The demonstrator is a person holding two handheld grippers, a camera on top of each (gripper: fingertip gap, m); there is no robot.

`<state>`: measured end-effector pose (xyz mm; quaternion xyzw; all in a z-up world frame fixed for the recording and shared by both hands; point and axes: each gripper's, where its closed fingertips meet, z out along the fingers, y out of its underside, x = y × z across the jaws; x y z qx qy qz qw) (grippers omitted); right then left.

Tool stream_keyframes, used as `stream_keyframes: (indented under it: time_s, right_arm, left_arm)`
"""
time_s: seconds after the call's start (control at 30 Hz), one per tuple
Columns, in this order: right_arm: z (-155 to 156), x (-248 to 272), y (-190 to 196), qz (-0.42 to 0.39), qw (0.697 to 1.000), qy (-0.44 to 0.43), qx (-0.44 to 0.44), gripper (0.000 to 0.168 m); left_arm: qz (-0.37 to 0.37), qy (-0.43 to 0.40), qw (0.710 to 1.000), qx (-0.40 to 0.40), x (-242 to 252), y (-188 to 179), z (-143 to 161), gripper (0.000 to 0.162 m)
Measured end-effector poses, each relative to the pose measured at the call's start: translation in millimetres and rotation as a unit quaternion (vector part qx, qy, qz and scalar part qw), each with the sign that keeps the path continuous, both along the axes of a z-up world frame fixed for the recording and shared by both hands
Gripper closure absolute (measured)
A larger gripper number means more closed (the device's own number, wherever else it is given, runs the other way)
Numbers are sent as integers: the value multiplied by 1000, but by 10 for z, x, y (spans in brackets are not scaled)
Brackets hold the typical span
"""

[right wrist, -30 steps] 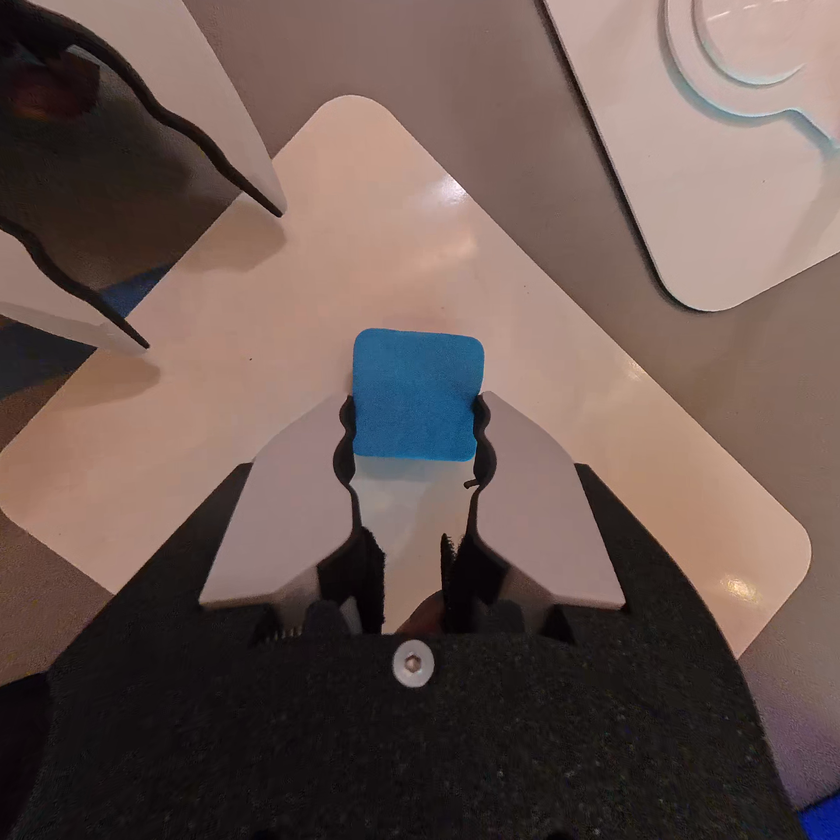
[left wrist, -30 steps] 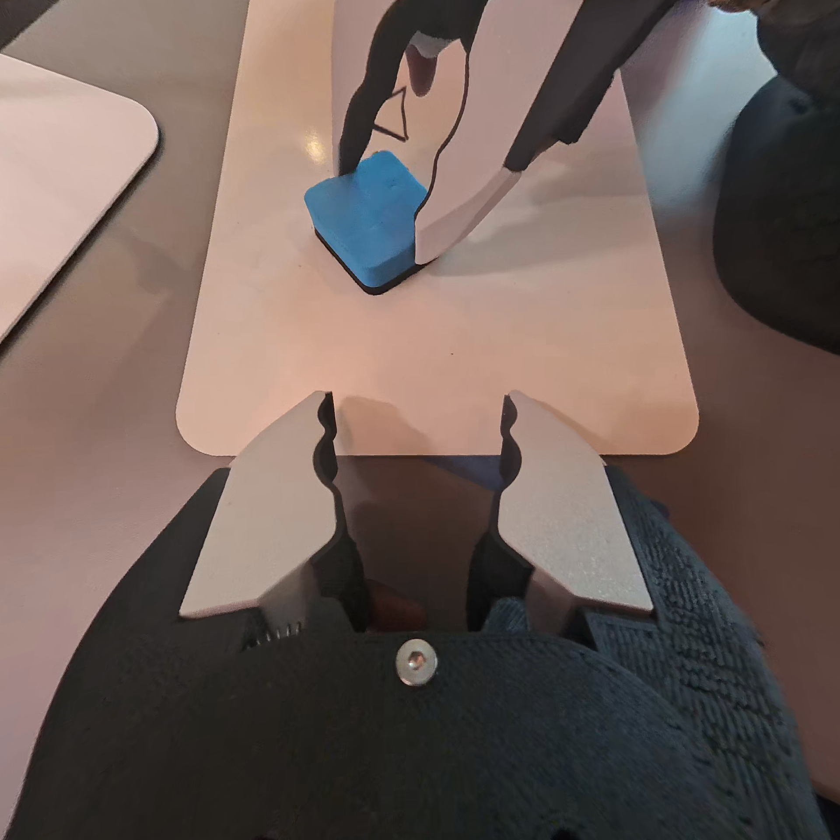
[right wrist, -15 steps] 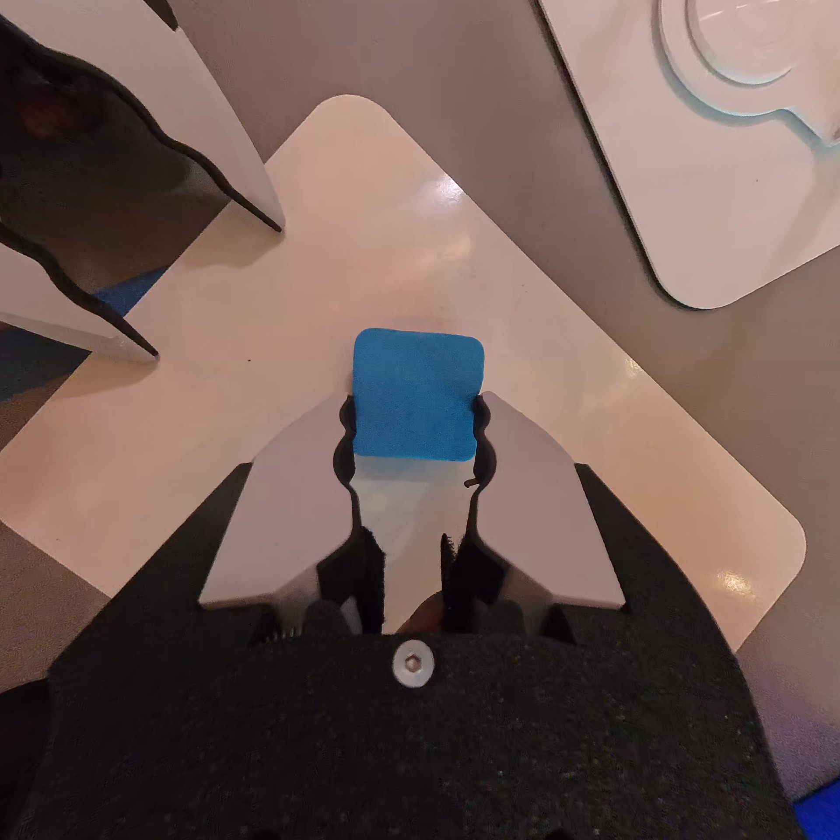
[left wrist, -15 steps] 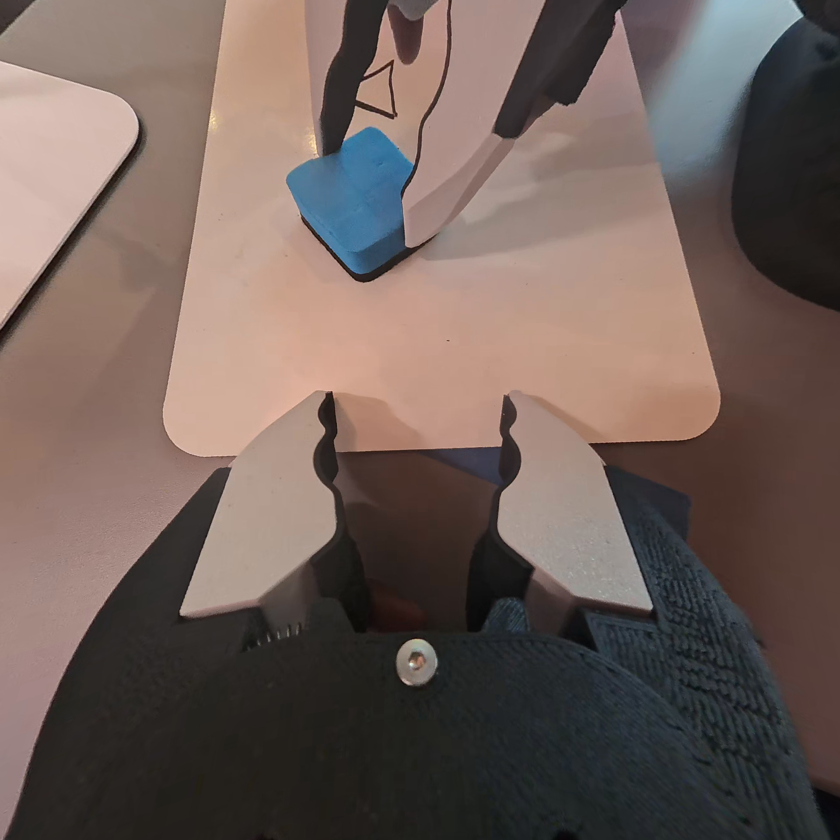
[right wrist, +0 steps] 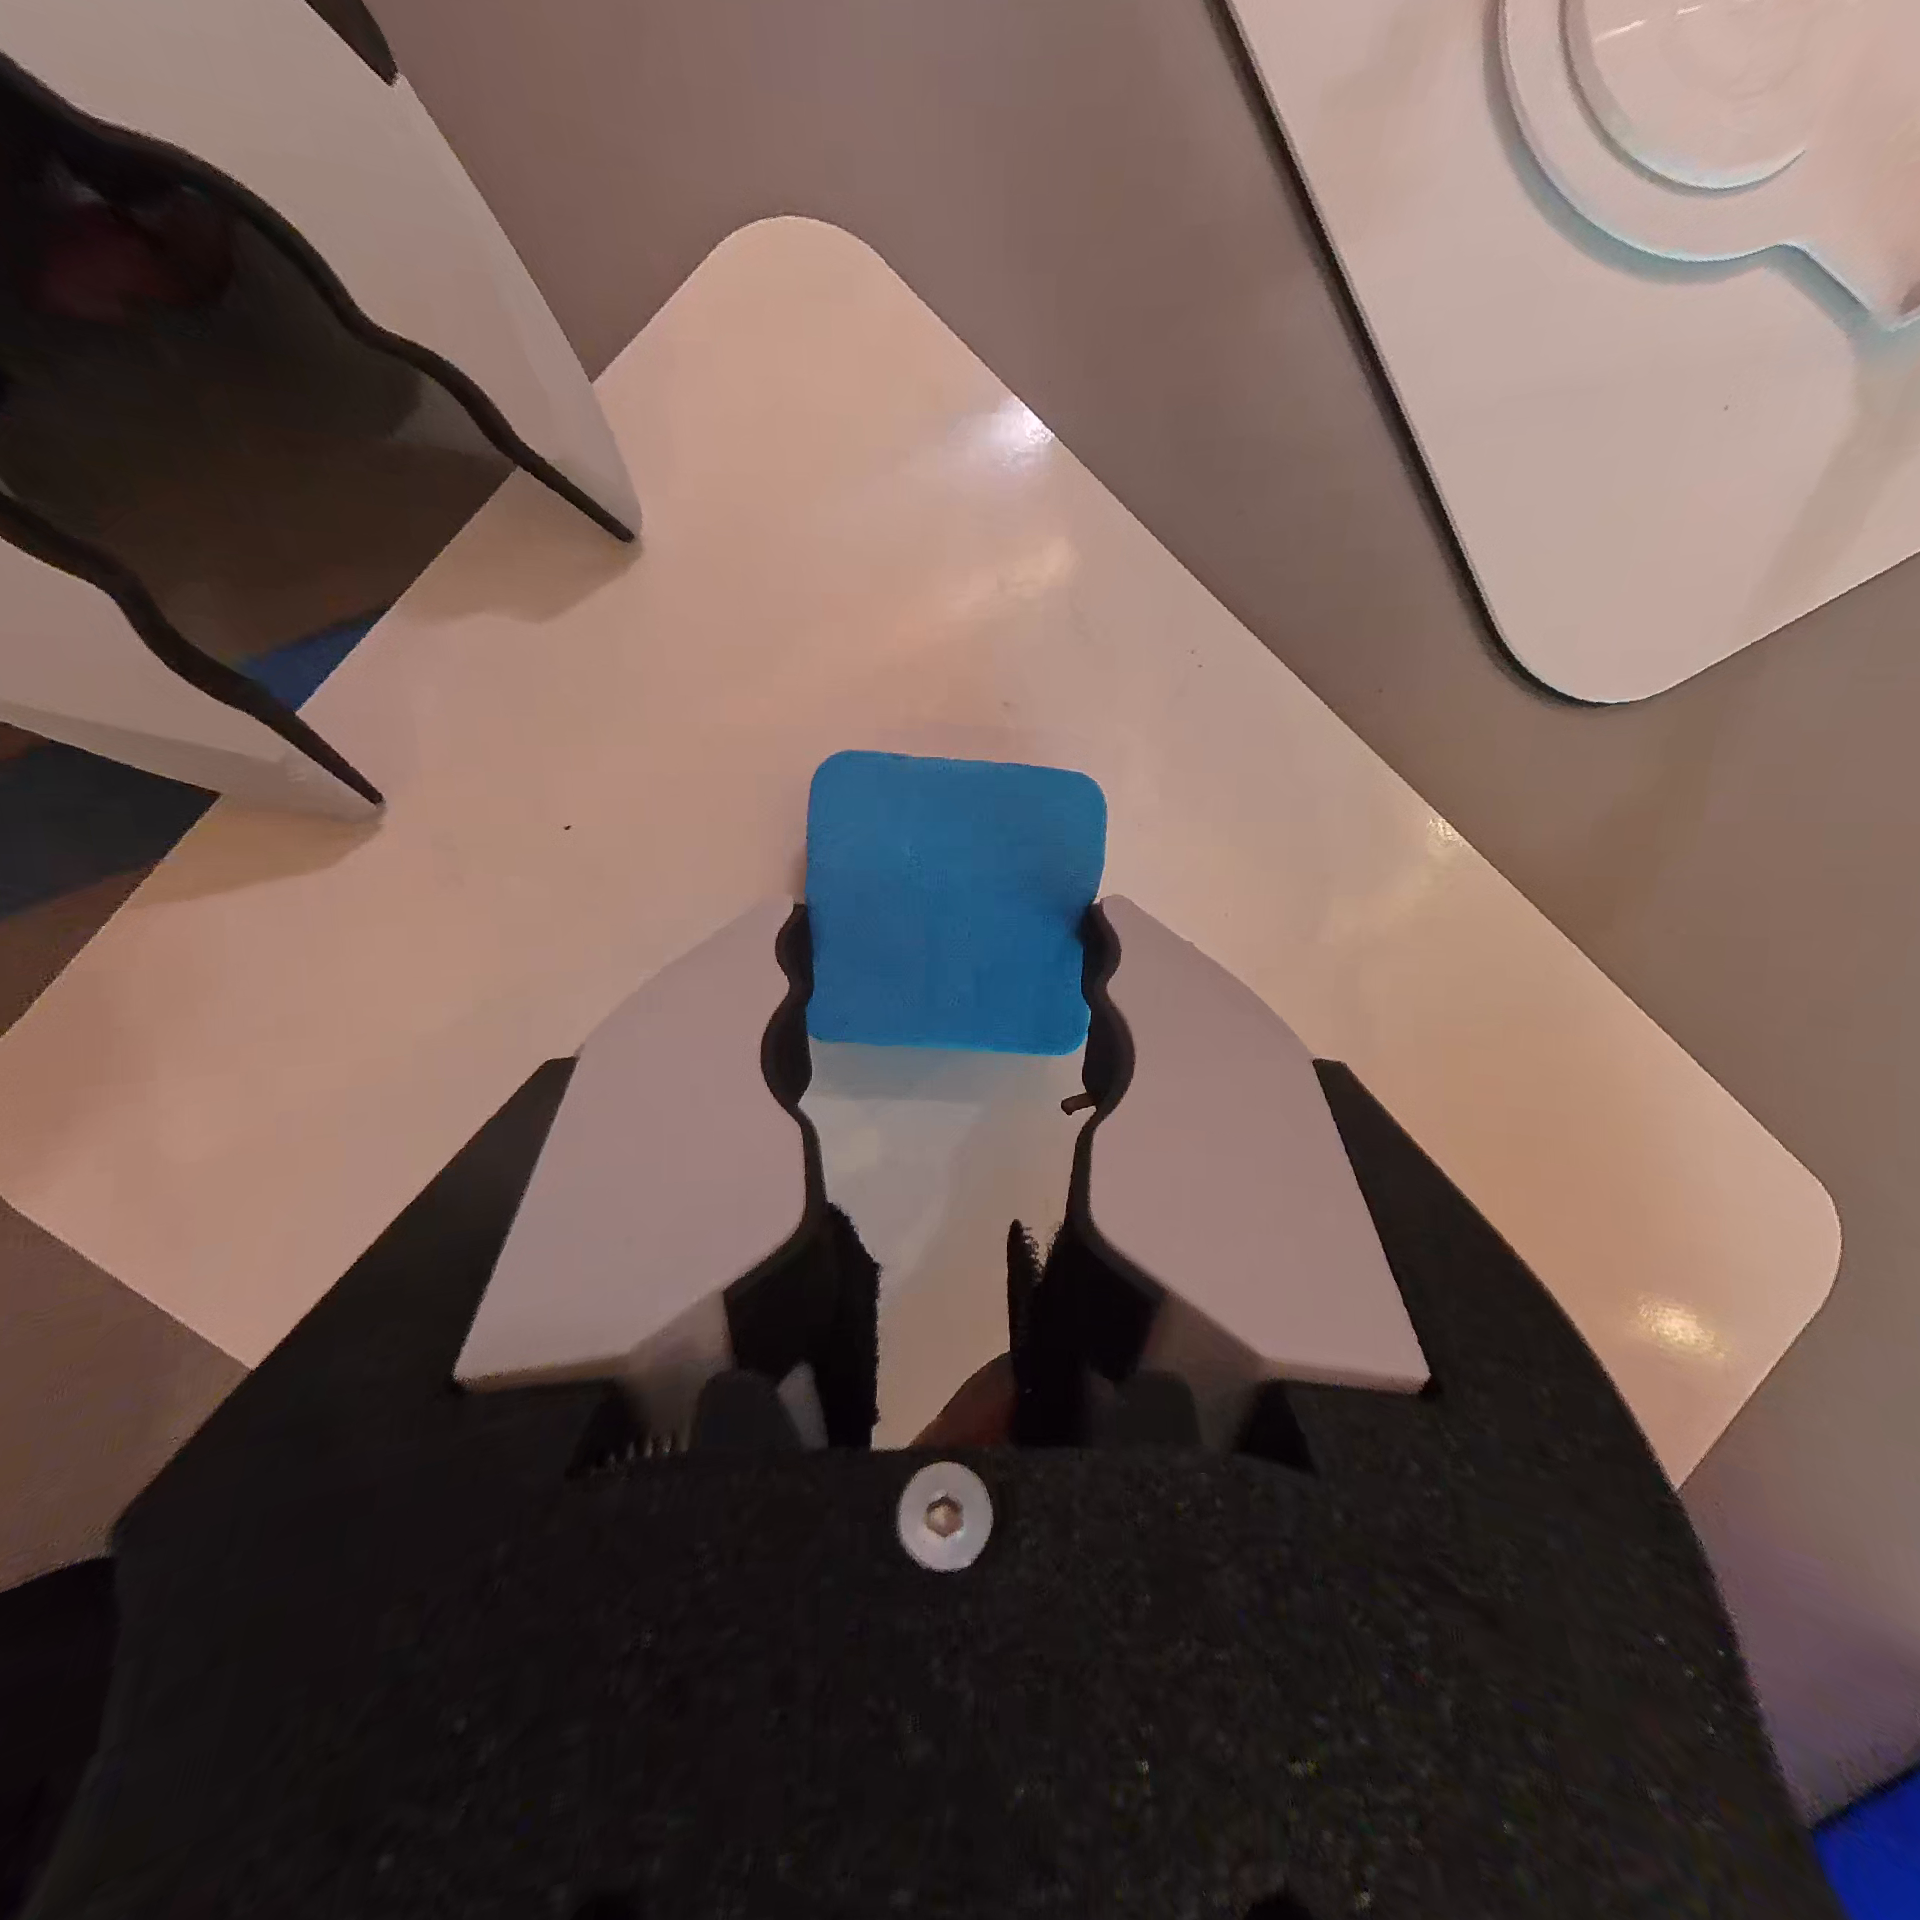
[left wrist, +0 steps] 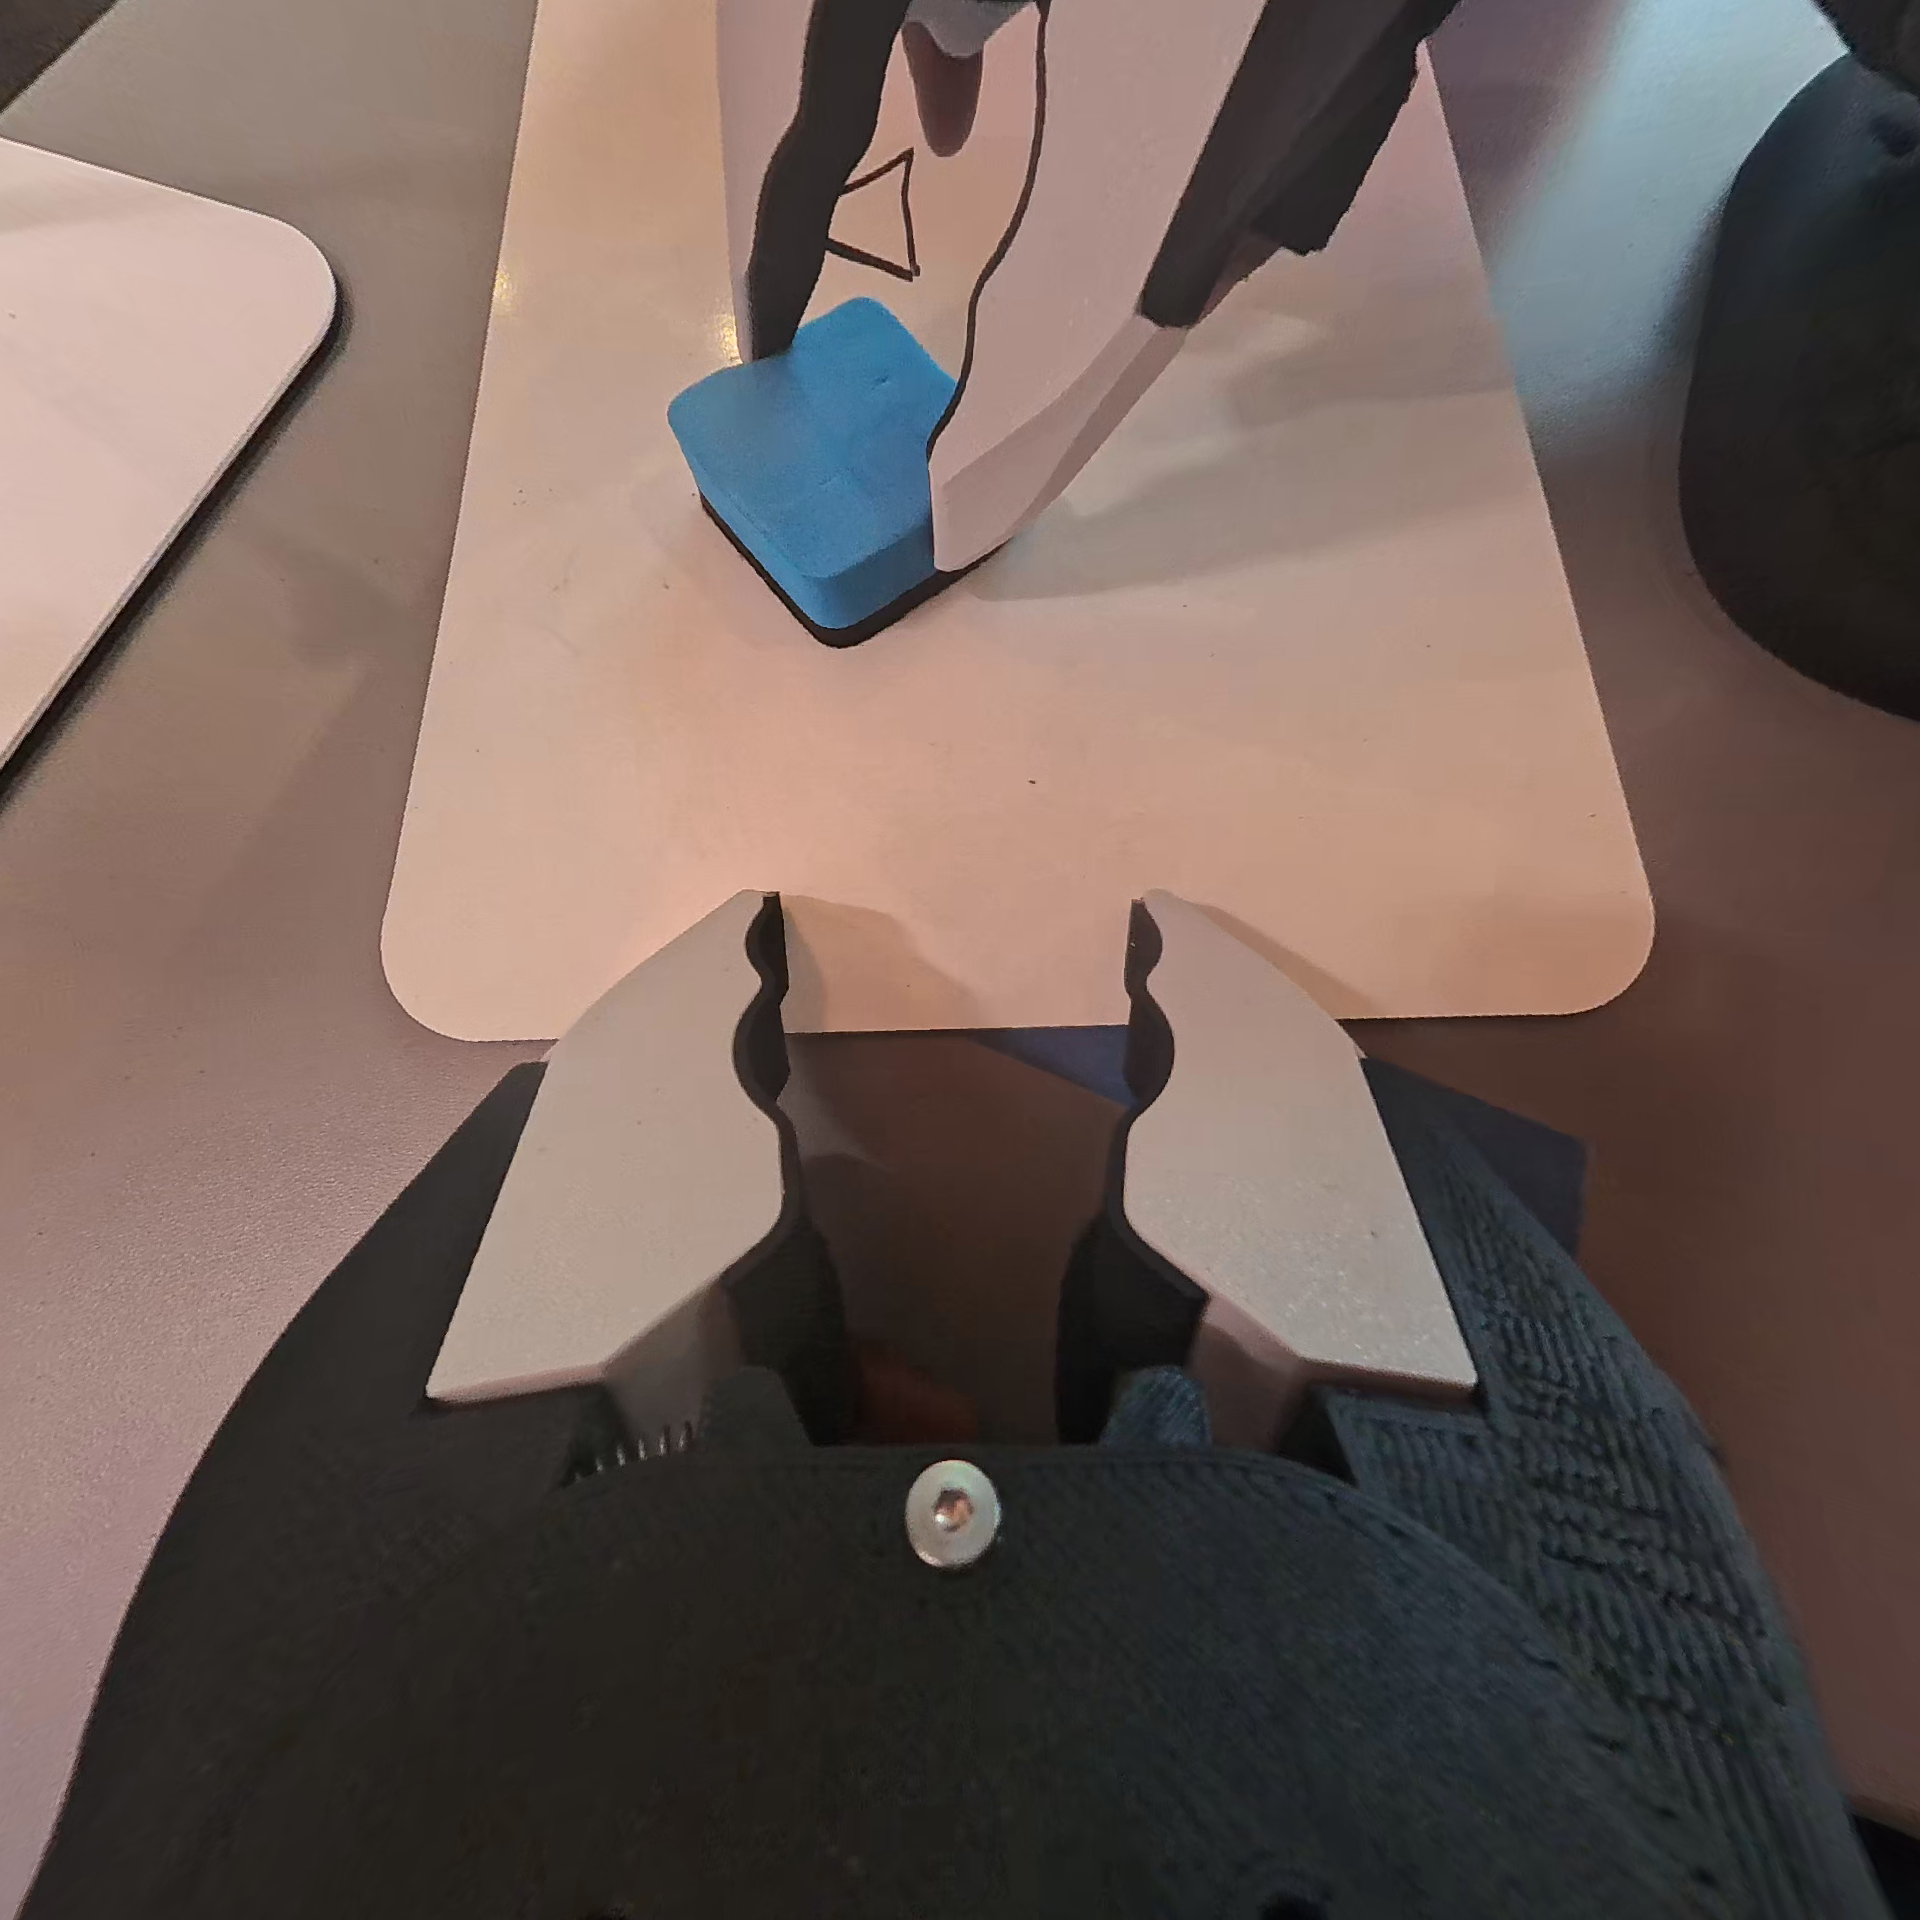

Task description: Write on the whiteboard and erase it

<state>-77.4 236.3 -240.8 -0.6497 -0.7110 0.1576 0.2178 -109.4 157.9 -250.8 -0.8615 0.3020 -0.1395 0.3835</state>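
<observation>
The whiteboard [left wrist: 1039, 779] lies flat on the brown table, with a small black triangle [left wrist: 878, 223] drawn near its far end. A blue eraser [left wrist: 810, 468] with a black underside sits on the board just in front of the triangle. My right gripper [right wrist: 948, 906] is shut on the eraser [right wrist: 951, 862], a finger on each side, and it also shows in the left wrist view [left wrist: 862, 436]. My left gripper [left wrist: 954, 914] is open and empty, its fingertips at the board's near edge. It shows at the upper left of the right wrist view [right wrist: 497, 665].
A second white board or tray [right wrist: 1558, 364] with a raised round shape lies beside the whiteboard, and it also shows in the left wrist view [left wrist: 125, 364]. A dark rounded object [left wrist: 1818, 416] sits off the board's right side. A blue patch [left wrist: 1049, 1049] lies under the left gripper.
The left wrist view has shifted slightly, so the board sits a little differently in it. The right gripper stays shut on the eraser, which has barely moved on the board.
</observation>
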Motion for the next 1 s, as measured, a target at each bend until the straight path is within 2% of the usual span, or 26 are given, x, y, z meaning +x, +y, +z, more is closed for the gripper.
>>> stream_keyframes:
  time_s: [0.57,0.6,0.67,0.73,0.8,0.87,0.93,1.0]
  right_arm:
    - [3,61,65,16,1000,-6,-2,118]
    - [-7,148,175,5,1000,-26,3,118]
    - [-13,407,555,-66,996,-53,14,118]
    - [-16,552,867,-145,989,-29,-1,118]
    - [-11,520,937,-171,985,-15,20,118]
    - [-3,329,725,-130,991,-10,37,118]
    - [-8,158,356,-54,998,-2,-14,118]
    - [-5,245,504,-71,997,-7,-27,118]
  left_arm:
    - [-1,0,1000,0,4,-5,-2,98]
    - [0,0,1000,0,4,-3,-2,98]
    - [1,1,1000,0,5,1,-3,99]
    - [-3,-1,1000,0,12,-5,-1,100]
    - [-5,-1,1000,1,19,-8,-2,102]
    - [-6,-1,1000,0,19,-9,-2,102]
    - [-6,-1,1000,1,20,-9,-2,102]
    - [-6,0,1000,1,21,-8,-3,102]
